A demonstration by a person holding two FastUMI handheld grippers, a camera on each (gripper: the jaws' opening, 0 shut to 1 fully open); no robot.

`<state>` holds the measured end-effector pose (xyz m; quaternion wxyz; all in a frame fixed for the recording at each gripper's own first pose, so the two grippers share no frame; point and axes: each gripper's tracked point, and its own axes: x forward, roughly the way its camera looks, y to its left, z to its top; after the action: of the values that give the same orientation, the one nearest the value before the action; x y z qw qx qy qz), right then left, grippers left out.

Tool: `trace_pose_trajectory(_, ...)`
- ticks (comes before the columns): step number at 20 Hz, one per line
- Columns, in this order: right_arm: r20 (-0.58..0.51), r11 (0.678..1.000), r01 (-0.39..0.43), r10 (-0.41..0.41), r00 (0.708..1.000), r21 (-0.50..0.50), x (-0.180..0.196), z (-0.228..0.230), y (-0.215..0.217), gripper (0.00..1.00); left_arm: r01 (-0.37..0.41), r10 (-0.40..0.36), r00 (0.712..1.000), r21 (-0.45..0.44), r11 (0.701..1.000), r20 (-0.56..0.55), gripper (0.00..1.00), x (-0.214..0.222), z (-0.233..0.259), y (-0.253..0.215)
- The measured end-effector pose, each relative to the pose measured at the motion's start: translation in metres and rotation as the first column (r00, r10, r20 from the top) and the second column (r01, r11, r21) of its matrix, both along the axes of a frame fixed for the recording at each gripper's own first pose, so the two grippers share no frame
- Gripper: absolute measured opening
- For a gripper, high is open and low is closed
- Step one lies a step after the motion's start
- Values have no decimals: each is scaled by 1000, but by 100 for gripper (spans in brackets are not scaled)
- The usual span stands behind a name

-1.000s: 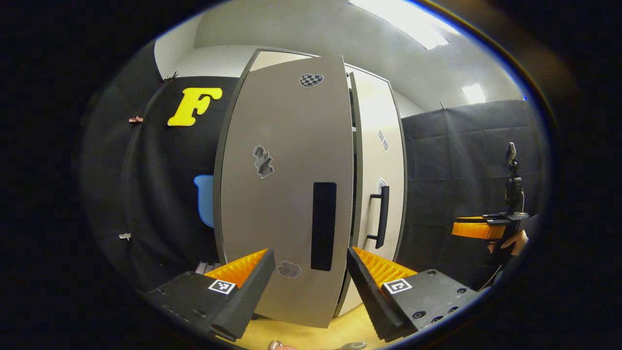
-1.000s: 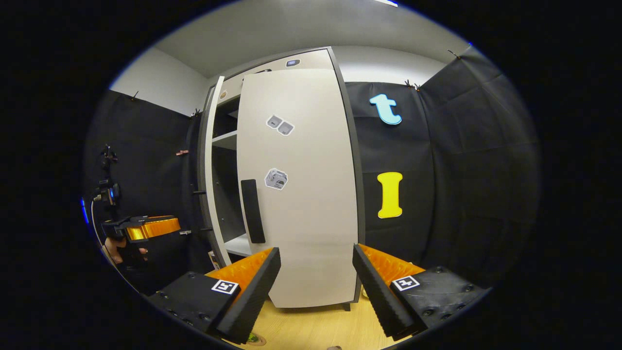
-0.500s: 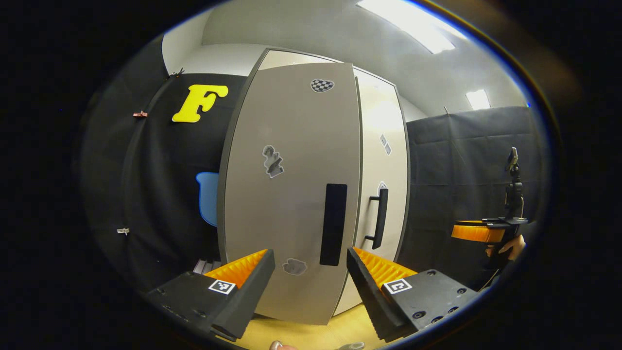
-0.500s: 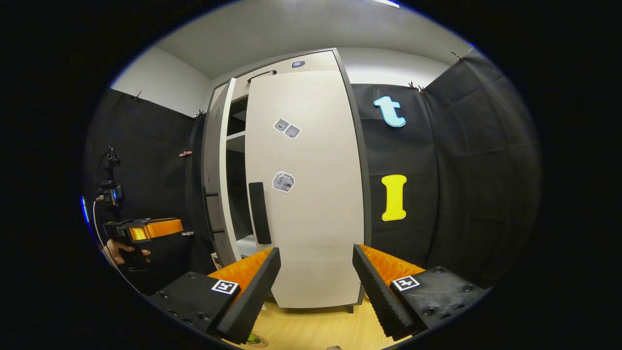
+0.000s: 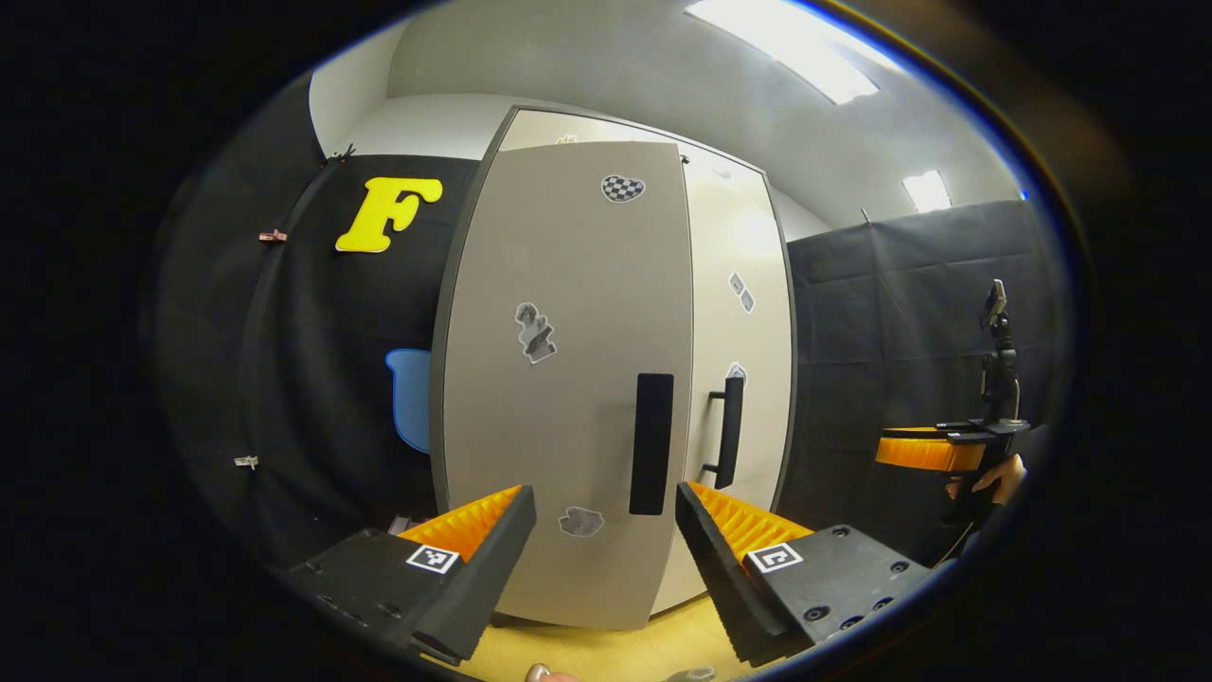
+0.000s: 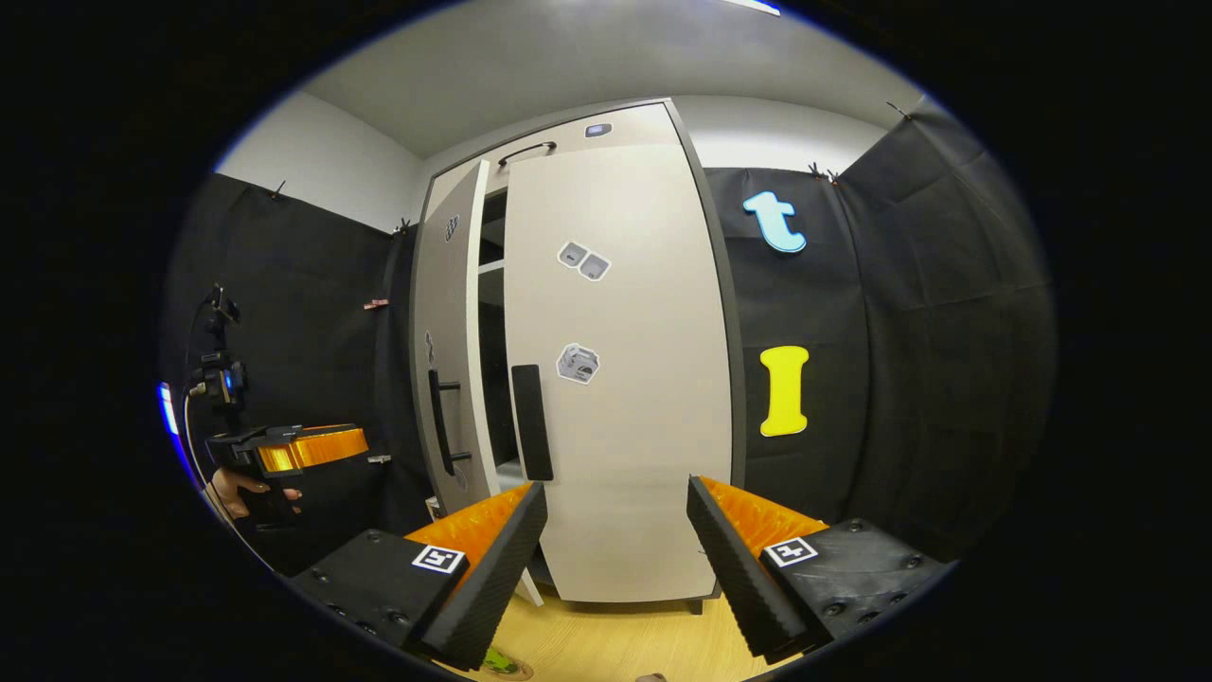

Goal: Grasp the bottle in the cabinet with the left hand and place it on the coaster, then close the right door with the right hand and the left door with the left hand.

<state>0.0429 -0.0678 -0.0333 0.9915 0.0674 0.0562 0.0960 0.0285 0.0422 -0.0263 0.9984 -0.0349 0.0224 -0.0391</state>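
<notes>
The tall pale cabinet has its left door (image 5: 568, 379) nearly flush, with a flat black handle (image 5: 651, 443). My left gripper (image 5: 606, 559) is open in front of that door, holding nothing. The right door (image 6: 615, 379) with its handle (image 6: 532, 421) faces my right gripper (image 6: 615, 559), which is also open and holds nothing. In the right gripper view a narrow dark gap with a shelf edge (image 6: 490, 268) separates the doors, and the left door (image 6: 445, 360) stands slightly ajar. A small round green thing (image 6: 500, 661) lies at the bottom edge on the wooden table (image 6: 615, 644).
Black cloth walls flank the cabinet on both sides. A hand (image 5: 994, 474) holds the right gripper (image 5: 923, 450) far right in the left gripper view. The left gripper (image 6: 294, 447) appears at left in the right gripper view, below a small camera on a stand (image 6: 213, 374).
The left door has swung steadily towards shut, and the gap between the doors has narrowed to a thin slit. Both grippers stay open.
</notes>
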Motion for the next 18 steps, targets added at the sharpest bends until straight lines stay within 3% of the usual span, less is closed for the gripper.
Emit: trace_pose_trajectory(18,16,1000,1,0,1000,-24,-5,5,8,99,-20,20,1000,32,999,-19,95,-8,-4,2)
